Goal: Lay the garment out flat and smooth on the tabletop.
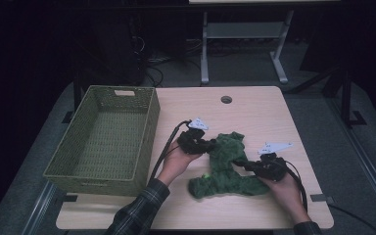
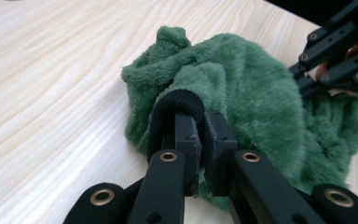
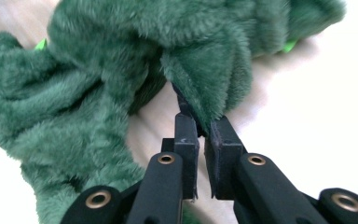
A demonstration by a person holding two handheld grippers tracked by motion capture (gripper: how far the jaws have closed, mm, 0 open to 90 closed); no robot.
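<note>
A green plush garment (image 1: pixel 225 171) lies crumpled on the wooden table (image 1: pixel 259 112), right of centre. My left gripper (image 1: pixel 209 144) meets its left side and is shut on a black-trimmed edge (image 2: pixel 177 100) of the garment (image 2: pixel 247 84). From the right, my right gripper (image 1: pixel 241 164) is shut on a fold of the garment (image 3: pixel 93 93); in the right gripper view the jaws (image 3: pixel 203 128) pinch the green pile between them. In the left gripper view my own jaws meet at the trim (image 2: pixel 201 122), and the right gripper (image 2: pixel 303 79) shows at the upper right.
A green woven basket (image 1: pixel 149 129) stands empty at the table's left edge, close to my left hand. A round cable hole (image 1: pixel 226 99) is near the table's far edge. Bare tabletop lies beyond the garment. Dark floor and a metal frame lie behind.
</note>
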